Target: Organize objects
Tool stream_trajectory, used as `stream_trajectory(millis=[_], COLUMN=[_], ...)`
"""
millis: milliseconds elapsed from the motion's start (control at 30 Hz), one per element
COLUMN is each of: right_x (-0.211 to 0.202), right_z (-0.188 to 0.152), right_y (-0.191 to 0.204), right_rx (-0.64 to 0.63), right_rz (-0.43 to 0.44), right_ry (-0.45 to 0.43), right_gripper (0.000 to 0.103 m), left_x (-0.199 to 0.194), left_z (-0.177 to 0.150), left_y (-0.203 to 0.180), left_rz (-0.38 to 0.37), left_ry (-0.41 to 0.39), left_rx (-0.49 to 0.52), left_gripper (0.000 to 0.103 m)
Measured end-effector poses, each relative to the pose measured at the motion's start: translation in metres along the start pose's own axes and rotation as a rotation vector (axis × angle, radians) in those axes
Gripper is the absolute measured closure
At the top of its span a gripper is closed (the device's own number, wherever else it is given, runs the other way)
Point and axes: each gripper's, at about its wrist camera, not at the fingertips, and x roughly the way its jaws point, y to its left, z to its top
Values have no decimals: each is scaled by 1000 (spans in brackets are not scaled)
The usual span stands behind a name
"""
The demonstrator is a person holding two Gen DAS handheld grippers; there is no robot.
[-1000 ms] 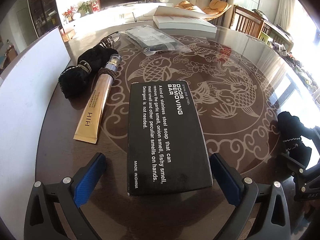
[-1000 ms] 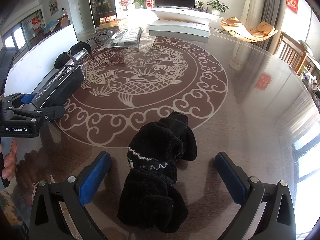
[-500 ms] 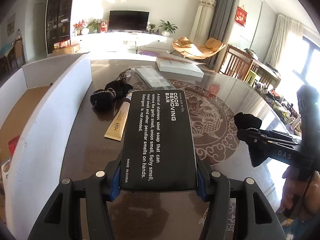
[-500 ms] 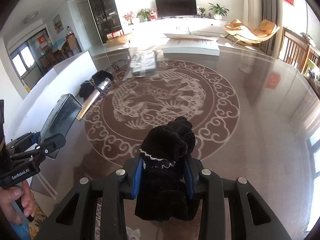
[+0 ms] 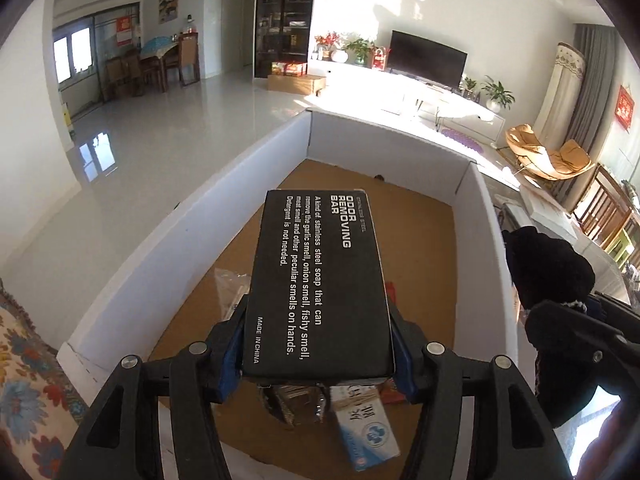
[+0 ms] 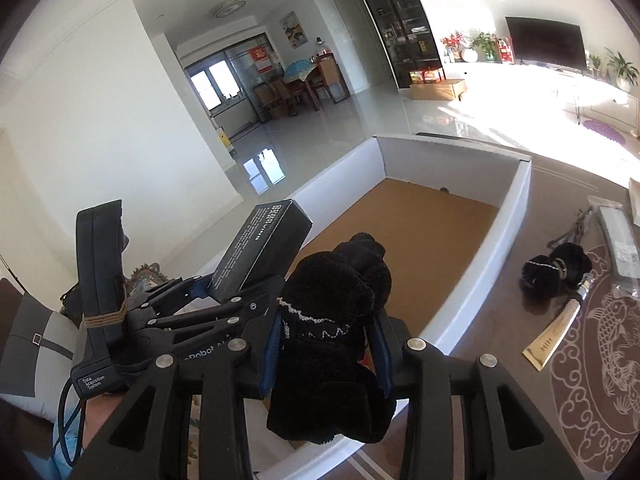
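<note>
My left gripper (image 5: 318, 344) is shut on a black box labelled "odor removing bar" (image 5: 320, 280) and holds it above the open white cardboard box (image 5: 168, 240). The black box also shows in the right wrist view (image 6: 264, 252). My right gripper (image 6: 326, 352) is shut on a black fuzzy glove (image 6: 332, 320) and holds it over the near corner of the white box (image 6: 480, 272). The glove shows at the right in the left wrist view (image 5: 548, 272).
Inside the white box lie a blue-and-white packet (image 5: 368, 428), a clear bag (image 5: 230, 292) and dark wrapped items. On the brown patterned table (image 6: 520, 344) lie a second black glove (image 6: 556, 272), a gold tube (image 6: 556, 332) and a clear packet (image 6: 620, 240).
Both grippers have swung left from over the table to above the white box, each still carrying its object. A second ago both were open around their objects on the table.
</note>
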Motion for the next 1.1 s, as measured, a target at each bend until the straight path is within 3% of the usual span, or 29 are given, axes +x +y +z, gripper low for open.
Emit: stream_trajectory(millis=[67, 167, 267, 333, 400, 500, 600, 800, 933, 1100], right_x=[19, 6, -30, -59, -84, -111, -141, -173, -174, -170], right_z=[-5, -19, -38, -55, -78, -113, -142, -186, -200, -199], right_y=[1, -10, -37, -66, -100, -164, -226, -275, -286, -282], right_rx=[18, 37, 29, 28, 45, 126, 215, 283, 323, 307], right_rz=[24, 13, -107, -241, -388, -583, -728, -873, -857, -859], right_ry=[46, -9, -106, -173, -209, -151, -84, 3, 28, 40], right_gripper=[21, 20, 11, 3, 0, 0, 0, 0, 0, 0], left_x=[14, 12, -8, -29, -50, -75, -71, -4, 32, 59], left_z=[-4, -13, -19, -26, -36, -58, -81, -117, -127, -129], left_y=[13, 13, -16, -50, -90, -153, -218, -304, -328, -335], left_rz=[36, 33, -30, -125, -248, -419, -520, -463, -367, -307], left_ry=[35, 25, -29, -75, -117, -147, -89, 19, 32, 50], left_rx=[-22, -53, -39, -9, 32, 122, 246, 387, 437, 471], left_gripper=[32, 32, 32, 31, 14, 0, 0, 0, 0, 0])
